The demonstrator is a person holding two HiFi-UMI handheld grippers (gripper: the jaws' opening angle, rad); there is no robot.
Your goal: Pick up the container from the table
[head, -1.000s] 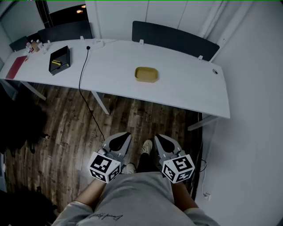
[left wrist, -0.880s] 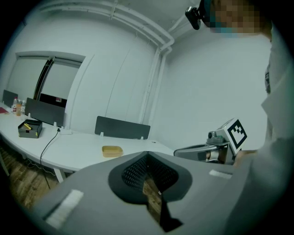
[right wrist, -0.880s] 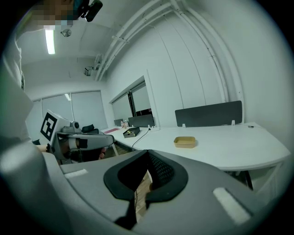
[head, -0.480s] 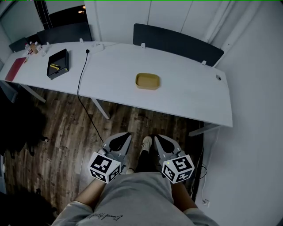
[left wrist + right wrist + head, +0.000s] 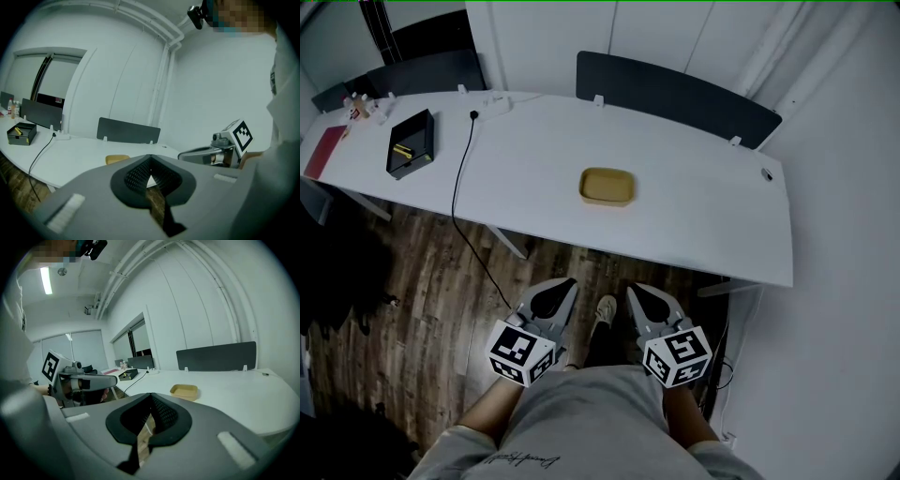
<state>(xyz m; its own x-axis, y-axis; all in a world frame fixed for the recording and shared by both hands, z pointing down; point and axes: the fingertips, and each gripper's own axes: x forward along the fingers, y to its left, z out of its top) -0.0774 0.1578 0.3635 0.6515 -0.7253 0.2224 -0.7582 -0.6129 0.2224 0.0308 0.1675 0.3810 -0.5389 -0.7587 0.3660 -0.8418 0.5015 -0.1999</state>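
A shallow tan container point(image 5: 607, 187) sits alone on the white table point(image 5: 703, 225), near its middle. It also shows in the left gripper view as a tan container point(image 5: 117, 159) and in the right gripper view as a tan container point(image 5: 184, 391). My left gripper point(image 5: 565, 284) and right gripper point(image 5: 636, 291) are held side by side close to my body, over the wooden floor, well short of the table edge. Both are shut with nothing in them. Each gripper view shows the other one: the right gripper point(image 5: 211, 152) and the left gripper point(image 5: 86, 380).
A black tray point(image 5: 411, 143) with a yellow item lies at the table's left, beside a black cable point(image 5: 459, 178) that drops to the floor. A dark divider panel point(image 5: 675, 98) lines the far edge. A red folder point(image 5: 321, 155) and small bottles point(image 5: 361, 108) sit far left. A wall stands on the right.
The table and container have drifted lower and nearer in the head view as I step toward them. Both grippers keep the same shut pose in front of my body.
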